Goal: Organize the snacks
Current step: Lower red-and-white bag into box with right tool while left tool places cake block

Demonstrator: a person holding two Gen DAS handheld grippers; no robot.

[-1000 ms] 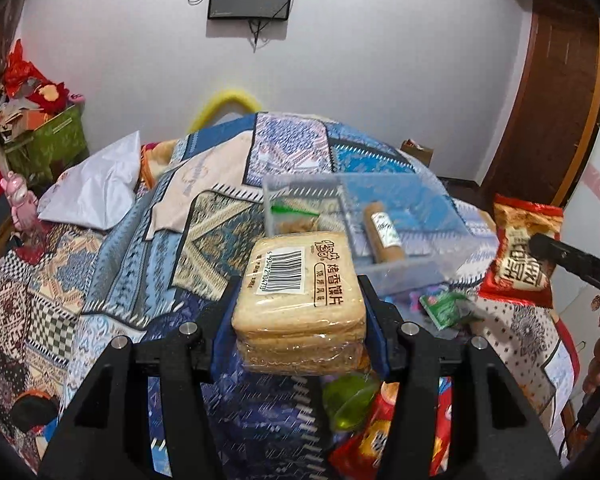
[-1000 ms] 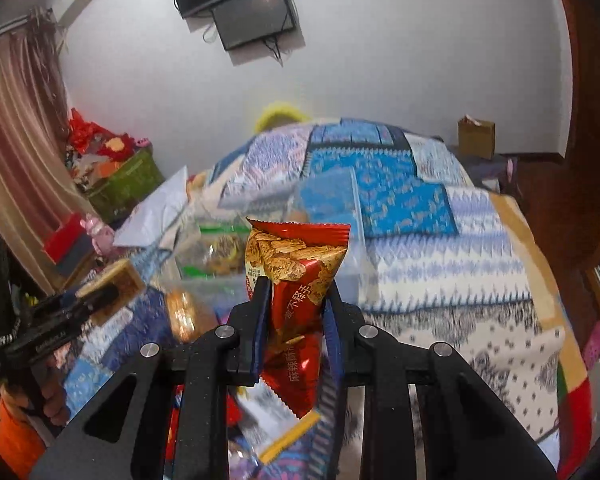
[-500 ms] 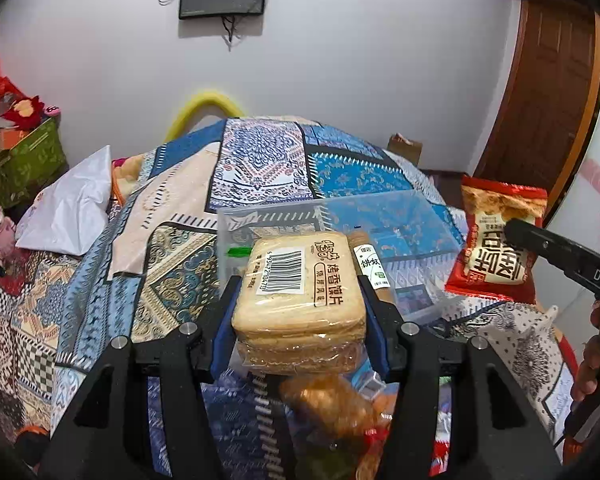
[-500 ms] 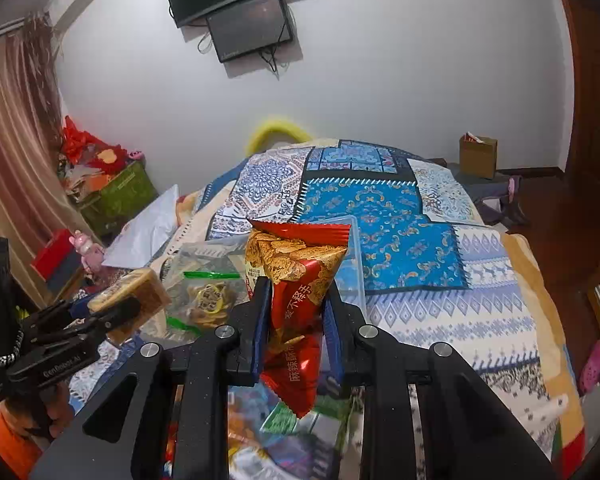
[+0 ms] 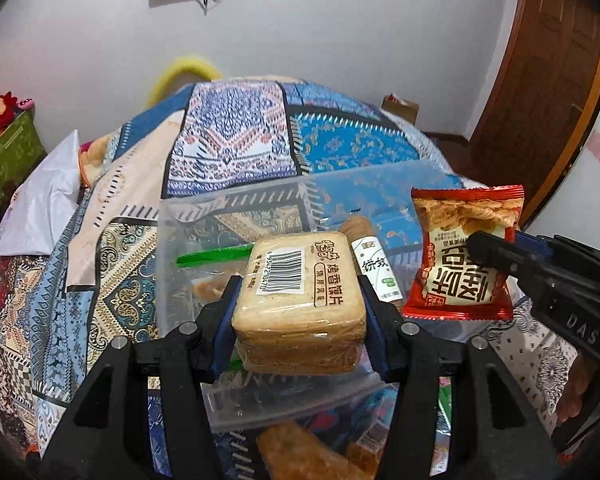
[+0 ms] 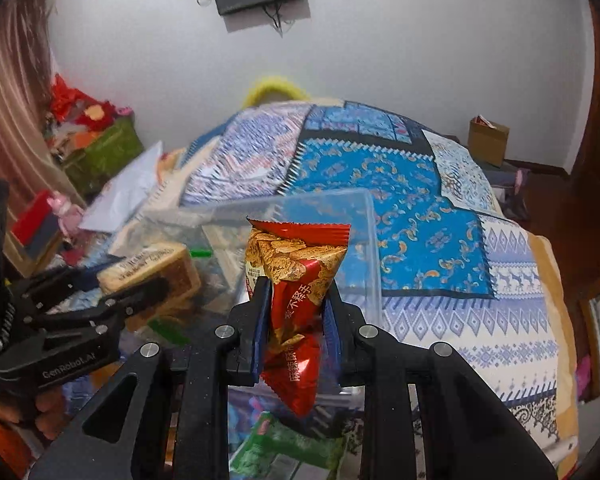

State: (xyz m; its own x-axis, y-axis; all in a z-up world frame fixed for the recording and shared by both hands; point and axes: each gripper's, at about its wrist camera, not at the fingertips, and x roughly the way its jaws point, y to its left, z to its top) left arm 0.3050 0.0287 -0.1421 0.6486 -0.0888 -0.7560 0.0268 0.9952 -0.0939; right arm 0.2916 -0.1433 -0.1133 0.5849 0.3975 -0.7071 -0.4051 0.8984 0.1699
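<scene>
Two snacks up at once, each carried toward the clear bin (image 5: 236,208) on the bed (image 5: 236,136). Left claw (image 5: 298,304) clamped on the toast-slice pack (image 5: 296,280), held flat above the bin's near edge, probably for a level drop. Right claw (image 6: 296,312) pinching the red snack bag (image 6: 296,280) upright, seemingly just short of the bin's right side. Biscuit roll (image 5: 374,264) already inside.

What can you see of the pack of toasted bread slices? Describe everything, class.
The pack of toasted bread slices is a squarish stack of golden-brown slices in clear wrap, with a white barcode label and dark Chinese print on top. It lies flat, clamped by its sides in the left tool, held in the air over the near edge of the clear plastic bin.
</scene>
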